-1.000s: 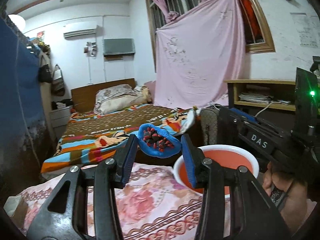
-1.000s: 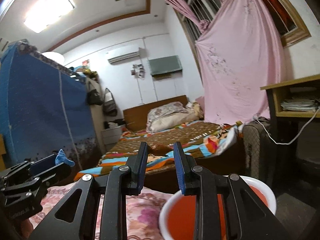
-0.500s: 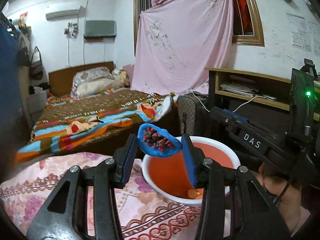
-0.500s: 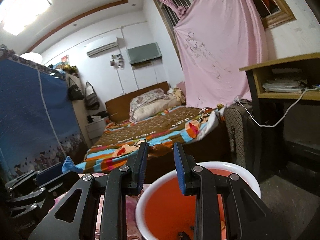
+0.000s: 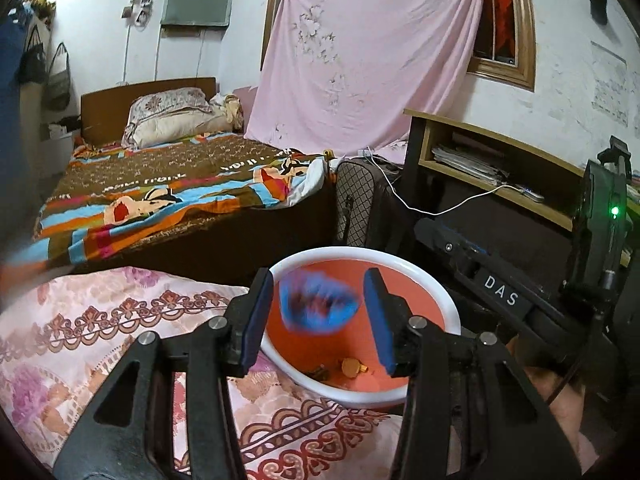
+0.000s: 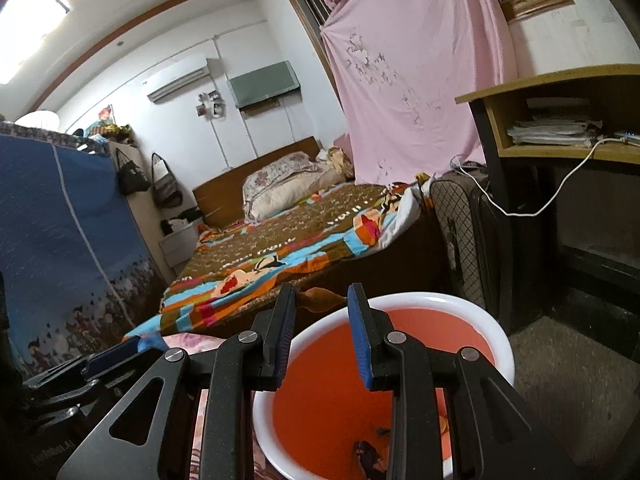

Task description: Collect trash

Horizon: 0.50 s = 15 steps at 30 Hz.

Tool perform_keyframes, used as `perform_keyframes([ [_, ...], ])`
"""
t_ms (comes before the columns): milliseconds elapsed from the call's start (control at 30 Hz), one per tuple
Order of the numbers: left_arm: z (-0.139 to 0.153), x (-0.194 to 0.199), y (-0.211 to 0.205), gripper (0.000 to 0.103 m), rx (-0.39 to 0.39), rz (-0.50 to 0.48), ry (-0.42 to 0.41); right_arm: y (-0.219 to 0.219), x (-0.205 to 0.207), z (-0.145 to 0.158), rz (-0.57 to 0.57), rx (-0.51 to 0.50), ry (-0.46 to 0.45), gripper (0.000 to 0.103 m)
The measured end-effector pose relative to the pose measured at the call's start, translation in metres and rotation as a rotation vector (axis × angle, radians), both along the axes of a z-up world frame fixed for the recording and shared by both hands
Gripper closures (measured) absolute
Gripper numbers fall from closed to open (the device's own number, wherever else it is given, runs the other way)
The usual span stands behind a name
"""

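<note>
Over the bowl (image 5: 400, 268), the blue wrapper (image 5: 318, 306) is now a blur, loose between the left fingers (image 5: 260, 312), which have just let go; earlier they pinched it. That piece looks binned. At three o'clock, the right fingers (image 6: 362, 336) stand slightly apart, empty.

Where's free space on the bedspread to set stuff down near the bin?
Free: pink floral bedspread left of the left gripper. Crowded: orange bin at its right edge, the right gripper over the bin.
</note>
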<state>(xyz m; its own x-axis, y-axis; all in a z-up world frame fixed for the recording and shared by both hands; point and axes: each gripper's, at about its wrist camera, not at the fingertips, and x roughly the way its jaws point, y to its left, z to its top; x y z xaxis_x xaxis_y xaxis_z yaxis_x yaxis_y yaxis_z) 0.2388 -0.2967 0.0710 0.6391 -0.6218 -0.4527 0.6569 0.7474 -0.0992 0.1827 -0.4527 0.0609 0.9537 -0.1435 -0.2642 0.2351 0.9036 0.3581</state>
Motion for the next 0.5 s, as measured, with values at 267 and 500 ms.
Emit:
perform_keyframes([
  [267,-0.0008,0.0051,0.0039,0.065,-0.017,0.014,0.028,-0.0051,0.0023,-0.003,-0.002,0.02,0.02,0.07],
  [500,-0.0015,0.0048,0.008,0.062,-0.029,0.035,0.029,-0.0043,0.0021,-0.0034,0.001,0.017,0.022,0.064],
])
